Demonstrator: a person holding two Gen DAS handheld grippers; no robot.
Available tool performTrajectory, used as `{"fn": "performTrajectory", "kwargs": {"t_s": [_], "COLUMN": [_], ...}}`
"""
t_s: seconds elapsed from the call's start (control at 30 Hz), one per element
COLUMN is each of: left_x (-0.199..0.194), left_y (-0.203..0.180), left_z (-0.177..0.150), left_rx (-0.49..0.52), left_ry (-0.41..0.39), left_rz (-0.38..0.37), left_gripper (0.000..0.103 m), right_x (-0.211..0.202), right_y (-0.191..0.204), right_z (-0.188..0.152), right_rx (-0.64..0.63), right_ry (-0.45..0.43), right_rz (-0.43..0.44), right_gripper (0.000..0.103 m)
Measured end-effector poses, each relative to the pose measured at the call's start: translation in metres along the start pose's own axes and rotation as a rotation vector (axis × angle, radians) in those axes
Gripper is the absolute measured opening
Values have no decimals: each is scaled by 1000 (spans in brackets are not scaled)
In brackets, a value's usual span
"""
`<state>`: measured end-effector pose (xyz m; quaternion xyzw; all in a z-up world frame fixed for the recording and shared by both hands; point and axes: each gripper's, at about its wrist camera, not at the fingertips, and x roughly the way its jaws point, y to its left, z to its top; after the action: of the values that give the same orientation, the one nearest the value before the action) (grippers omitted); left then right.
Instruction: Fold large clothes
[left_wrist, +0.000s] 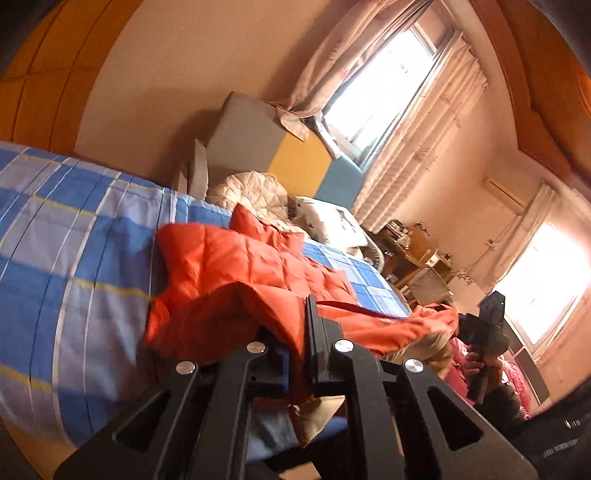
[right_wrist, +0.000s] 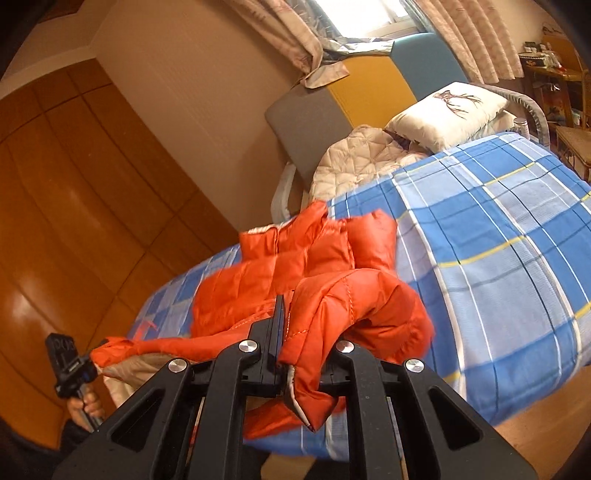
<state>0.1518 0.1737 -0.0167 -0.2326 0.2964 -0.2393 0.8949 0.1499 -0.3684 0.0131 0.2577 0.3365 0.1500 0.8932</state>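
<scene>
Left claw (left_wrist: 301, 332): clenched on the near hem of the orange quilted jacket (left_wrist: 251, 266); a fold of orange cloth with beige lining runs between the two black fingers and hangs out below them.
Right claw (right_wrist: 282, 332): clenched on another part of the same hem; orange cloth drapes over its right finger and a beige-lined flap dangles under the pads.
Both claws together: each shows in the other's view at the far end of the hem, with a hand (right_wrist: 86, 404) on its grip; the hem stretches between them, lifted clear of the bed.
Jacket: its near edge is held up in the air, while the rest trails away from the claws and lies on the bed with the far part bunched.
Bed (right_wrist: 498, 229): covered by a blue checked sheet with white and yellow lines; the jacket lies on the near part.
Head of the bed: a cream quilted blanket (right_wrist: 354, 158) heaped beside a white pillow (right_wrist: 450, 110), against a headboard (right_wrist: 354, 96) in grey, yellow and blue panels.
Room beyond: curtains (left_wrist: 436, 155) by a bright window (left_wrist: 380, 81), a wooden wardrobe (right_wrist: 74, 206) alongside the bed, and a cluttered wooden desk (left_wrist: 406, 243) past the pillow.
</scene>
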Motion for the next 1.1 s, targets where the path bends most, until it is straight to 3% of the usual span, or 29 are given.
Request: {"fn": "performTrajectory", "kwargs": {"t_s": [0.33,0.4,0.47,0.53,0.6,0.63,0.67,0.7,0.83,0.93,1.03,1.1], "left_x": [107,122,140,149,150,147,143,135,111,100,102,111], "left_y": [53,60,71,76,79,81,83,84,95,107,118,120], "left_z": [65,71,77,79,79,78,78,76,65,40,7,-8], "left_rx": [-59,-60,-99,-105,-133,-143,-153,-164,-171,-167,-191,-189], "left_ry": [73,86,120,138,128,116,97,61,17,45,115,159], "left_rz": [139,176,200,235,221,222,221,232,240,223,171,138], "left_gripper": [7,10,12,21,54,62,84,96,97,95,79,51], "right_x": [105,120,130,130,123,119,116,111,99,105,121,132], "right_y": [-13,-16,-21,-23,-23,-24,-25,-28,-48,-67,-83,-86], "right_z": [57,64,71,73,74,73,72,69,41,15,-6,-13], "right_rx": [43,49,74,94,93,94,94,95,72,90,116,122], "right_ry": [40,50,60,38,0,-14,-16,-19,0,55,120,137], "right_rz": [-96,-111,-99,-83,-72,-63,-62,-66,-151,-221,-250,-259], "right_gripper": [13,24,47,76,90,90,90,90,90,89,78,68]}}
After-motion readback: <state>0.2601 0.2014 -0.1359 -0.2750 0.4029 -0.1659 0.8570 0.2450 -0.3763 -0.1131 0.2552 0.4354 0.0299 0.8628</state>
